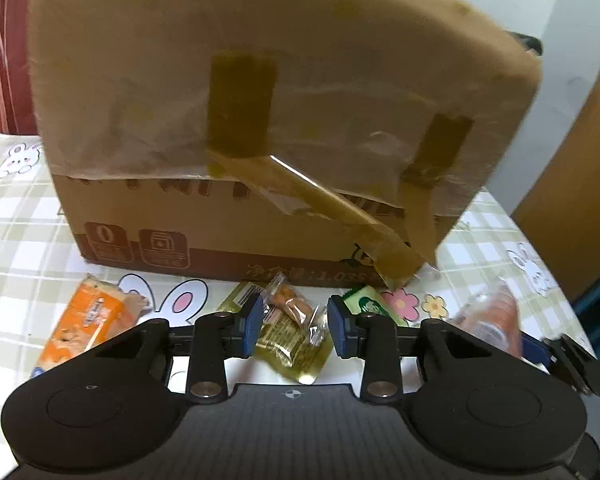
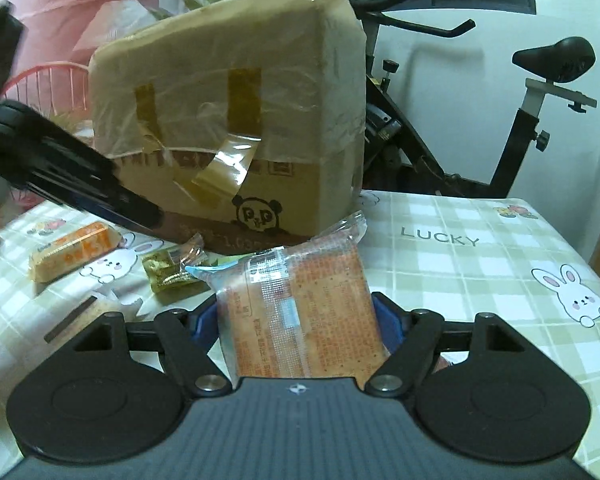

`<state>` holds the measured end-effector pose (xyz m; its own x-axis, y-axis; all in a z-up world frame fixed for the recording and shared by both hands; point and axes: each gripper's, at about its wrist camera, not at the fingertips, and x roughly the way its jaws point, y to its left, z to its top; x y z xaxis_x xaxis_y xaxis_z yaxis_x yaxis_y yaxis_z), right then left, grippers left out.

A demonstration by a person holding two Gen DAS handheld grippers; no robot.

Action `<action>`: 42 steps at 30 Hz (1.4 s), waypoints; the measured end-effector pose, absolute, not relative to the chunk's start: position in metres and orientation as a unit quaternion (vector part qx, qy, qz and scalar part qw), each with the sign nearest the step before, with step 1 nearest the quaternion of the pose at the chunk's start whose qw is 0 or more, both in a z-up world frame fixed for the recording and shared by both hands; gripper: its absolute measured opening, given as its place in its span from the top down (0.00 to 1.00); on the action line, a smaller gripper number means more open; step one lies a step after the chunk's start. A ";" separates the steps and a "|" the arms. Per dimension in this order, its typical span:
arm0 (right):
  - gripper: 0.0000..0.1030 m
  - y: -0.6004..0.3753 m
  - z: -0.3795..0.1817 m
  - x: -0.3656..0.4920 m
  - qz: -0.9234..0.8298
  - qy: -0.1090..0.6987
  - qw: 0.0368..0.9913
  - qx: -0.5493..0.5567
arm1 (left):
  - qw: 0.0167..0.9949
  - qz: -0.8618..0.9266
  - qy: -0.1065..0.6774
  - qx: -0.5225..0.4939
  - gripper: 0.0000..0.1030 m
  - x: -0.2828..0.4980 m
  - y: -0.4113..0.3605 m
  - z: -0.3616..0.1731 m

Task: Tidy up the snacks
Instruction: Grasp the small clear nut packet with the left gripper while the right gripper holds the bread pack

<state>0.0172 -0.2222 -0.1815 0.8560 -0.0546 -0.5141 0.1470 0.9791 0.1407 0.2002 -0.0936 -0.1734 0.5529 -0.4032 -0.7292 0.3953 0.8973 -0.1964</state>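
Right gripper (image 2: 296, 320) clamped on orange cracker packet (image 2: 300, 312); left gripper (image 1: 292, 322) part-open, straddling small candy (image 1: 290, 308) (unpinched). Could crush crackers, or snag yellow sachet (image 1: 296, 344) underneath.

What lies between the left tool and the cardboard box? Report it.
A small clear-wrapped snack atop a yellow-green packet, seen in the left wrist view.
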 end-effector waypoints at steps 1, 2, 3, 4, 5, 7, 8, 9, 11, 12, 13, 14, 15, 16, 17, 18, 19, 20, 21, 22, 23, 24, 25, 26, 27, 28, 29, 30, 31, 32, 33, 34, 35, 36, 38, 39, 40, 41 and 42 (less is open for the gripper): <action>0.26 -0.224 -0.181 0.016 -0.054 0.261 0.959 0.092 | 0.881 -0.223 0.417 -0.003 0.64 0.202 -0.098 -0.176; 0.26 -0.224 -0.182 0.017 -0.056 0.260 0.959 0.096 | 0.882 -0.218 0.417 -0.001 0.64 0.204 -0.102 -0.179; 0.26 -0.225 -0.183 0.017 -0.059 0.258 0.959 0.100 | 0.883 -0.215 0.418 0.001 0.64 0.205 -0.106 -0.182; 0.26 -0.225 -0.184 0.016 -0.061 0.256 0.959 0.102 | 0.883 -0.211 0.418 0.002 0.63 0.207 -0.110 -0.184; 0.26 -0.226 -0.184 0.016 -0.062 0.255 0.959 0.105 | 0.884 -0.206 0.419 0.003 0.63 0.209 -0.113 -0.186; 0.26 -0.227 -0.184 0.014 -0.062 0.252 0.959 0.110 | 0.885 -0.196 0.423 0.003 0.63 0.211 -0.119 -0.192; 0.26 -0.229 -0.184 0.014 -0.062 0.252 0.959 0.113 | 0.885 -0.192 0.425 0.003 0.63 0.213 -0.122 -0.195; 0.26 -0.230 -0.184 0.013 -0.061 0.251 0.959 0.116 | 0.885 -0.188 0.427 0.003 0.63 0.214 -0.125 -0.198; 0.26 -0.232 -0.184 0.013 -0.059 0.250 0.959 0.121 | 0.885 -0.181 0.429 0.006 0.63 0.216 -0.131 -0.203; 0.26 -0.233 -0.184 0.012 -0.058 0.249 0.959 0.123 | 0.886 -0.177 0.429 0.008 0.63 0.218 -0.134 -0.205; 0.26 -0.234 -0.184 0.012 -0.057 0.248 0.959 0.126 | 0.887 -0.173 0.428 0.010 0.63 0.219 -0.136 -0.207; 0.26 -0.235 -0.184 0.012 -0.056 0.247 0.959 0.128 | 0.888 -0.171 0.428 0.009 0.63 0.221 -0.138 -0.209; 0.26 -0.236 -0.185 0.011 -0.055 0.246 0.959 0.131 | 0.889 -0.171 0.425 0.004 0.63 0.222 -0.139 -0.211; 0.26 -0.236 -0.185 0.011 -0.054 0.246 0.959 0.133 | 0.888 -0.173 0.426 0.001 0.70 0.222 -0.139 -0.212; 0.26 -0.237 -0.185 0.011 -0.054 0.246 0.958 0.135 | 0.887 -0.174 0.428 0.004 0.78 0.221 -0.140 -0.213; 0.26 -0.237 -0.185 0.011 -0.053 0.246 0.958 0.136 | 0.887 -0.176 0.427 0.009 0.78 0.219 -0.141 -0.214; 0.26 -0.237 -0.185 0.011 -0.052 0.246 0.958 0.138 | 0.887 -0.178 0.426 0.013 0.78 0.216 -0.140 -0.215; 0.26 -0.237 -0.185 0.011 -0.052 0.247 0.958 0.140 | 0.888 -0.181 0.423 0.017 0.78 0.211 -0.137 -0.216; 0.26 -0.238 -0.186 0.011 -0.051 0.247 0.957 0.142 | 0.888 -0.183 0.422 0.019 0.78 0.206 -0.136 -0.217; 0.26 -0.238 -0.186 0.011 -0.052 0.247 0.957 0.144 | 0.888 -0.185 0.421 0.020 0.78 0.202 -0.134 -0.217; 0.26 -0.238 -0.186 0.011 -0.051 0.247 0.957 0.145 | 0.887 -0.188 0.420 0.020 0.78 0.197 -0.132 -0.218; 0.26 -0.238 -0.186 0.011 -0.051 0.247 0.957 0.145 | 0.887 -0.192 0.419 0.023 0.78 0.192 -0.130 -0.218; 0.26 -0.238 -0.186 0.011 -0.051 0.247 0.957 0.146 | 0.888 -0.194 0.417 0.027 0.78 0.188 -0.129 -0.219; 0.26 -0.237 -0.186 0.011 -0.051 0.247 0.957 0.145 | 0.888 -0.197 0.413 0.035 0.78 0.182 -0.128 -0.220; 0.26 -0.237 -0.186 0.011 -0.051 0.247 0.957 0.145 | 0.889 -0.200 0.410 0.040 0.78 0.177 -0.122 -0.221; 0.25 -0.237 -0.186 0.011 -0.050 0.247 0.957 0.146 | 0.890 -0.203 0.406 0.044 0.78 0.172 -0.122 -0.222; 0.26 -0.237 -0.186 0.011 -0.050 0.246 0.957 0.146 | 0.891 -0.204 0.403 0.048 0.78 0.167 -0.118 -0.224; 0.26 -0.238 -0.186 0.011 -0.048 0.246 0.957 0.147 | 0.891 -0.205 0.401 0.047 0.78 0.167 -0.117 -0.224; 0.26 -0.238 -0.186 0.011 -0.047 0.246 0.957 0.147 | 0.891 -0.205 0.402 0.043 0.78 0.168 -0.115 -0.224; 0.26 -0.238 -0.186 0.011 -0.046 0.246 0.957 0.147 | 0.891 -0.206 0.403 0.039 0.78 0.167 -0.114 -0.227; 0.26 -0.238 -0.186 0.011 -0.044 0.246 0.957 0.147 | 0.891 -0.206 0.403 0.034 0.78 0.163 -0.106 -0.225; 0.26 -0.238 -0.186 0.011 -0.044 0.246 0.957 0.147 | 0.891 -0.206 0.404 0.028 0.78 0.163 -0.103 -0.225; 0.26 -0.238 -0.186 0.011 -0.043 0.246 0.957 0.147 | 0.891 -0.206 0.403 0.025 0.78 0.163 -0.101 -0.226; 0.26 -0.238 -0.186 0.011 -0.043 0.246 0.957 0.147 | 0.892 -0.205 0.402 0.022 0.78 0.163 -0.098 -0.226; 0.26 -0.238 -0.186 0.011 -0.043 0.246 0.957 0.147 | 0.893 -0.205 0.399 0.010 0.78 0.159 -0.092 -0.221; 0.26 -0.239 -0.186 0.011 -0.042 0.246 0.957 0.147 | 0.895 -0.204 0.396 0.001 0.78 0.157 -0.088 -0.219; 0.26 -0.239 -0.187 0.011 -0.042 0.246 0.957 0.147 | 0.898 -0.204 0.391 -0.006 0.78 0.155 -0.085 -0.213; 0.26 -0.239 -0.186 0.011 -0.041 0.246 0.957 0.147 | 0.900 -0.205 0.385 -0.009 0.78 0.151 -0.082 -0.209; 0.26 -0.239 -0.186 0.011 -0.040 0.246 0.957 0.147 | 0.902 -0.206 0.379 -0.009 0.78 0.148 -0.080 -0.205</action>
<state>0.0107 -0.2392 -0.1865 0.8757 -0.0037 -0.4829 0.1488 0.9534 0.2626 0.1478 -0.0805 -0.2048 0.6276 -0.3792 -0.6799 0.3659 0.9146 -0.1722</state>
